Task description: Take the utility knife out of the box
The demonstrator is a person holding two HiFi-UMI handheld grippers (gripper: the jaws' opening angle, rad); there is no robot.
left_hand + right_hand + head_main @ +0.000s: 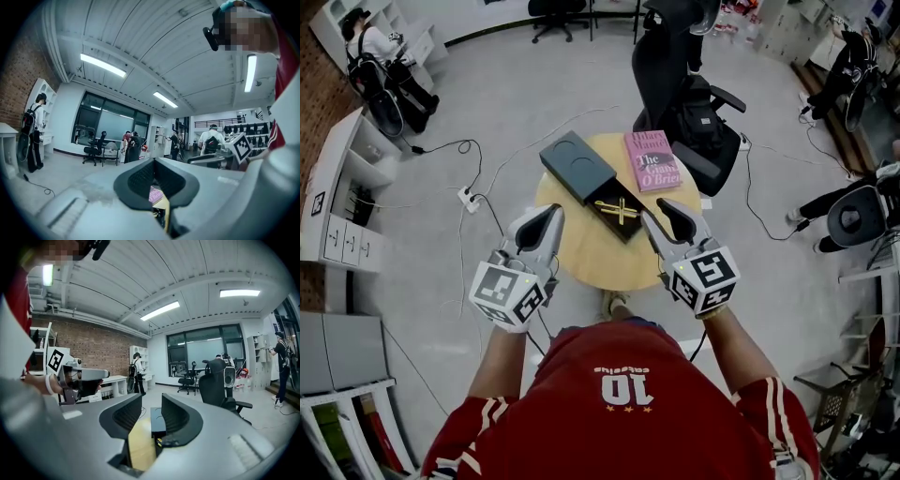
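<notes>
box: dark box (578, 165) lies diagonally on the round table (600, 262), its inner tray slid out toward the person, so the contents are exposed to a reach from this side.
utility knife: yellow utility knife (619, 211) lies in the slid-out tray at the near end of the box, between the two grippers and touched by neither.
right gripper: right gripper (668, 212) has its jaws spread with nothing between the pads. it sits just right of the tray, aimed along the box, probably readied to close on the knife.
left gripper: left gripper (551, 217) has its jaws pressed together on nothing. it hangs near the tray's left side, likely placed to brace the box rather than to grasp.
book: pink book (652, 159) lies flat beside the box's far right side, clear of the reach.
step: approach, with the knife not yet lifted.
risk: the tray walls leave little room for the pads, so a shallow bite could slip off the knife.
</notes>
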